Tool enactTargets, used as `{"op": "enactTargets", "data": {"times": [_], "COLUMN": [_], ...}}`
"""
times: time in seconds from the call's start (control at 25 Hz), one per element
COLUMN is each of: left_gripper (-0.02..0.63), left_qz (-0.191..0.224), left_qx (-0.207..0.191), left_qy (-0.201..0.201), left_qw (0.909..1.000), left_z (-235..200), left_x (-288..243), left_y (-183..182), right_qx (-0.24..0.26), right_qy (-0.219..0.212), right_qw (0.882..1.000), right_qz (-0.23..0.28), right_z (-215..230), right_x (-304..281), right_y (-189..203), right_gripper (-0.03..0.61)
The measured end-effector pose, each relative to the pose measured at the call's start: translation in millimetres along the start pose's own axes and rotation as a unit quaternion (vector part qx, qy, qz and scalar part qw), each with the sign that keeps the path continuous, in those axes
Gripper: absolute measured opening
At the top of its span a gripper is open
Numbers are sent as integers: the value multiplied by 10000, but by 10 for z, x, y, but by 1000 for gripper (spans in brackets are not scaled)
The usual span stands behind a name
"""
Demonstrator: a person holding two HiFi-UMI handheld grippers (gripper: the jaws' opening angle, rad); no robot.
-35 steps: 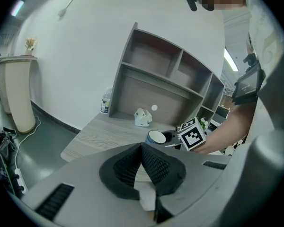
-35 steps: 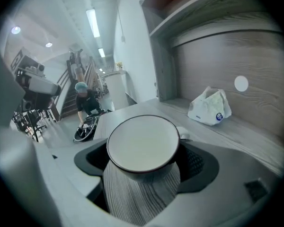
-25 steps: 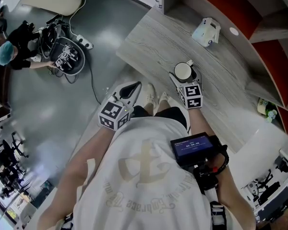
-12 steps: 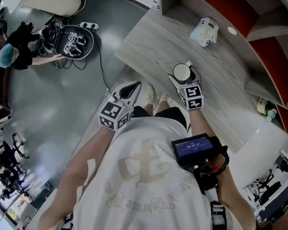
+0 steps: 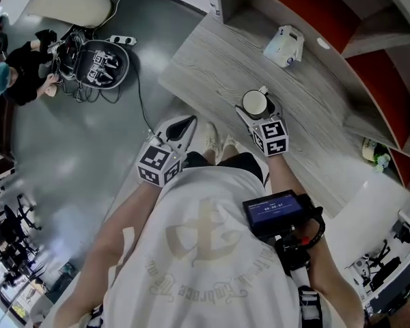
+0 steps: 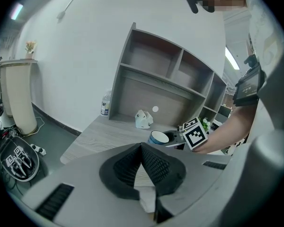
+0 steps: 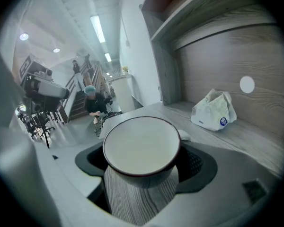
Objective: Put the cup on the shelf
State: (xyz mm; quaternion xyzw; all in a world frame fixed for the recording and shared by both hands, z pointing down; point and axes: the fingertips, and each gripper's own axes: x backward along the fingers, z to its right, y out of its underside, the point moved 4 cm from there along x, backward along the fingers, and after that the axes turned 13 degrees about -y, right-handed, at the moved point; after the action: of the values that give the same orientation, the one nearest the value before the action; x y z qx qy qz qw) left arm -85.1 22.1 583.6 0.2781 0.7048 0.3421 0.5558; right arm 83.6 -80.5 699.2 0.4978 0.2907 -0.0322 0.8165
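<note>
The cup [image 5: 254,103] is white inside with a dark rim. It hangs upright over the wooden tabletop [image 5: 212,60], with my right gripper [image 5: 258,109] shut on it. In the right gripper view the cup [image 7: 141,145] fills the space between the jaws of that gripper [image 7: 142,162]. The grey shelf unit [image 5: 369,39] stands at the table's far side, and its open compartments [image 6: 170,74] show in the left gripper view. My left gripper [image 5: 180,129] is shut and empty, off the table's near edge by the person's body. From it the cup [image 6: 158,137] appears to the right.
A white bag [image 5: 282,46] lies on the table against the shelf's back panel, next to a white round disc [image 5: 322,44]. A bottle [image 6: 104,105] stands at the shelf's left end, a small plant [image 5: 374,154] at its right. On the floor a person [image 5: 20,80] crouches by a dark bag [image 5: 102,63].
The right gripper stays shut on the cup and has shifted slightly over the table. The person on the floor has slid the dark bag to the right. The left gripper has barely moved.
</note>
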Motion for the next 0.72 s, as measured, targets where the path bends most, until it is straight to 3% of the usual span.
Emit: {"op": "enactTargets", "data": {"times": [0.72], "left_gripper": [2], "left_qz": [192], "left_qx": [-54], "left_qy": [-110], "left_qw": [9997], "left_z": [162], "left_x": [-196], "left_y": [-258], "right_qx": [63], "right_qy": [-349], "right_qw": [9990], "right_qz": [270], "right_z": [73], "right_x": [215], "right_y": [-172], "right_gripper": [410]}}
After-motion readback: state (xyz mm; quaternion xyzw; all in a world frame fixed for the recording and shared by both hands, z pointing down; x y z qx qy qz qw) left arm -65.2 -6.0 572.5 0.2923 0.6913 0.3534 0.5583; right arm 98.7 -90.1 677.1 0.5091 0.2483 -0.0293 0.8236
